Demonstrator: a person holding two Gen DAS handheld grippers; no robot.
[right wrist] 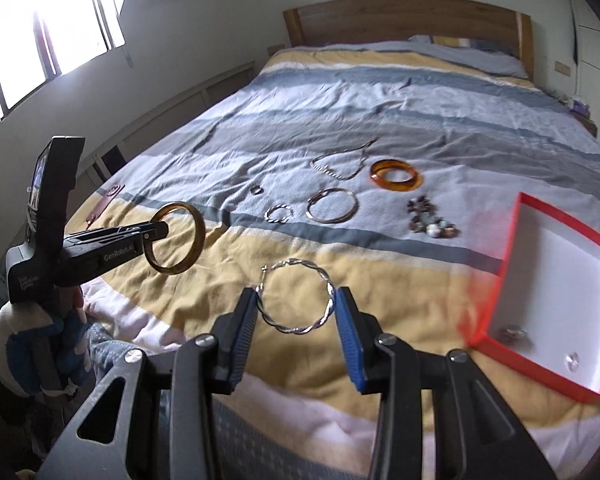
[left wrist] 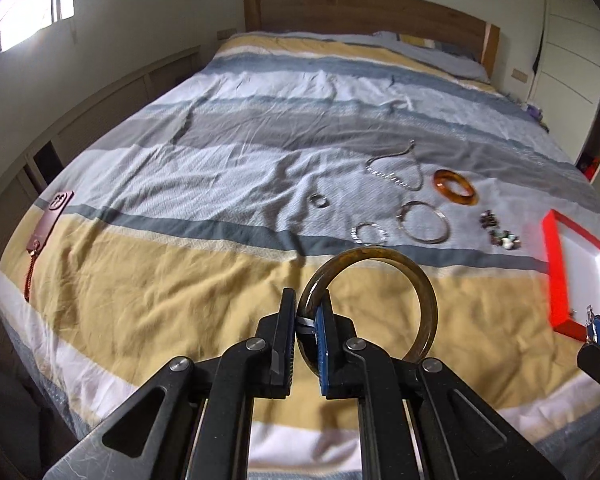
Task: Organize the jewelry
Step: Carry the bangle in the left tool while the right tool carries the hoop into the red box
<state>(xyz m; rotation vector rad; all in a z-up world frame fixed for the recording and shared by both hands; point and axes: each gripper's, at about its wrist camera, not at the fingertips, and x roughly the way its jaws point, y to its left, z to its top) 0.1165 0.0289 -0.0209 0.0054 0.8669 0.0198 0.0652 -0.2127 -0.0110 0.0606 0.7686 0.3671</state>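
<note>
From the left wrist view, the left tongs (left wrist: 309,322) are clamped on the near rim of a dark amber bangle (left wrist: 410,276), which stands up off the bed (left wrist: 148,296) with its ring arching away to the right of the jaws. The red box (left wrist: 556,280) sits at the far right edge of this view, well apart from the bangle, and the tip of the right tongs (left wrist: 598,330) pokes in just in front of its near corner. So the box lies to the right of the left tongs, with the other tool in between. From the right wrist view, the right tongs (right wrist: 296,312) are closed across a twisted silver hoop (right wrist: 300,296), pads pressing its left and right sides, ring lying roughly flat between them. The red box (right wrist: 512,264) is just to their right and much nearer to them than to the left tongs (right wrist: 158,232), which hold the amber bangle (right wrist: 198,236) off to the left. Two small pieces already lie in the box's near corner. More jewelry rests farther up the bed: an orange bangle (right wrist: 396,176), a thin silver bangle (right wrist: 332,205), a chain (right wrist: 340,160) and a beaded piece (right wrist: 428,220). I'd judge the hoop goes in first, a short swing right.
</note>
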